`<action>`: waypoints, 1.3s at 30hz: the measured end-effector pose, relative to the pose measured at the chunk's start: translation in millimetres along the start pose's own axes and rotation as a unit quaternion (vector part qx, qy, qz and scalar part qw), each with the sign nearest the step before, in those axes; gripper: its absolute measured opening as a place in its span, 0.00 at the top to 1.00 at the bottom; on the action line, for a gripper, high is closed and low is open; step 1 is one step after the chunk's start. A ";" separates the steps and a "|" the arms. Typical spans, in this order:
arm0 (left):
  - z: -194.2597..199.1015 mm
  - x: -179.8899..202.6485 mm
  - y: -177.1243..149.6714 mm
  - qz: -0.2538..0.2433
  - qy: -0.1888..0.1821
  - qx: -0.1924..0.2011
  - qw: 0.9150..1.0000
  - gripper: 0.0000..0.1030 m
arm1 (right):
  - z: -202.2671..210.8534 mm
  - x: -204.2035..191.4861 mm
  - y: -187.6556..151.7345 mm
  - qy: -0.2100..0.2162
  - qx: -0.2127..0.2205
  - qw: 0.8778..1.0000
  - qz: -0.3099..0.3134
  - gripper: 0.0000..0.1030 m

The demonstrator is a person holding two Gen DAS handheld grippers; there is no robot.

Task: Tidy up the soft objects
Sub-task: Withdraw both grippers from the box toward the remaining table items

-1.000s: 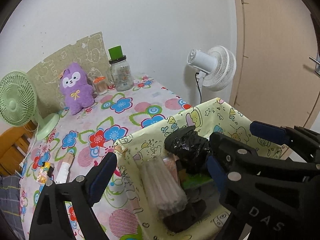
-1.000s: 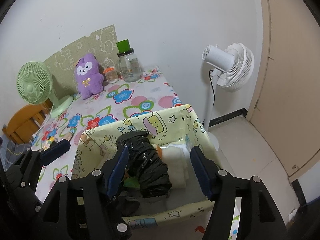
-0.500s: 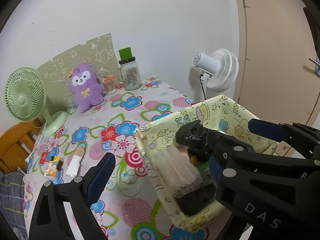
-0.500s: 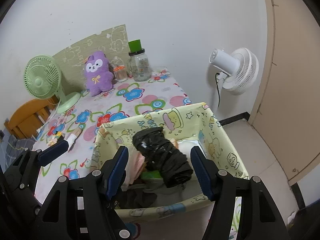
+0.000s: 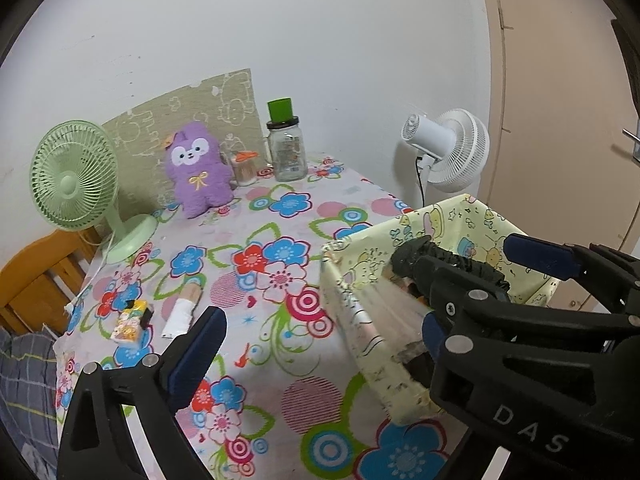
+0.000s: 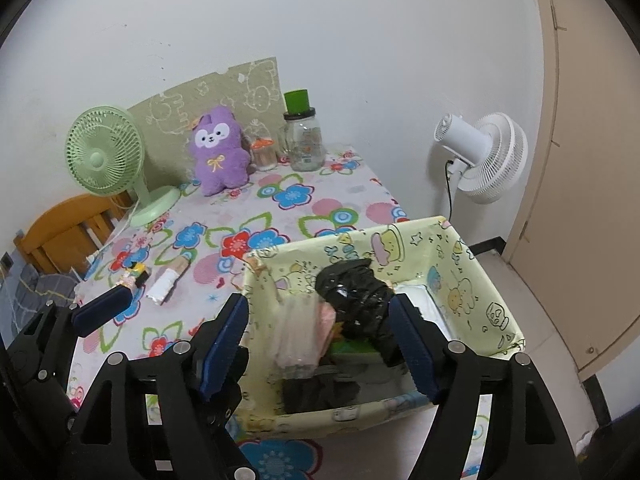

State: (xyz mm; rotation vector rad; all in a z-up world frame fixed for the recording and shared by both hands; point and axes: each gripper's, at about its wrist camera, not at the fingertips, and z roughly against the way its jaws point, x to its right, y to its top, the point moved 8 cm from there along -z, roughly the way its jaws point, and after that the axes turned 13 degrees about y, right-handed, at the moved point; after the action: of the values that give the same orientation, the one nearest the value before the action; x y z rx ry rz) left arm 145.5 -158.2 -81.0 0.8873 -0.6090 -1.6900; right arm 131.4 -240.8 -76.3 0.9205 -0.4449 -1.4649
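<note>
Left gripper (image 5: 316,344) opening, empty | right gripper (image 6: 322,340) opening (empty) | basket (image 6: 472,264) contents jumbled, indistinct

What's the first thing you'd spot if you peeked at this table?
Probably the purple plush bunny sitting at the back of the flowery tablecloth, against the wall, between a green desk fan and a glass jar with a green cap. Next, the pale yellow cartoon-print basket at the near right corner, with a crinkly black bag sticking up out of it.
</note>
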 end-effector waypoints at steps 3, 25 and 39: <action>2.6 -7.5 -1.0 0.003 0.001 0.002 1.000 0.03 | 1.3 -8.7 1.9 0.002 0.004 1.000 0.004 0.25; 32.0 -60.6 -1.3 0.032 0.014 0.027 0.999 0.00 | 23.9 -64.9 14.9 -0.001 0.054 0.997 0.046 0.07; 35.9 -100.8 0.1 0.061 0.025 0.032 0.997 0.00 | 19.8 -100.8 21.6 0.010 0.060 0.996 0.070 0.05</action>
State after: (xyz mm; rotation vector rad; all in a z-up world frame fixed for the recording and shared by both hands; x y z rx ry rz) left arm 130.8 -63.1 -34.1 0.9169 -0.6722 -1.5420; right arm 119.4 -152.3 -21.0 0.9786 -0.5760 -1.3125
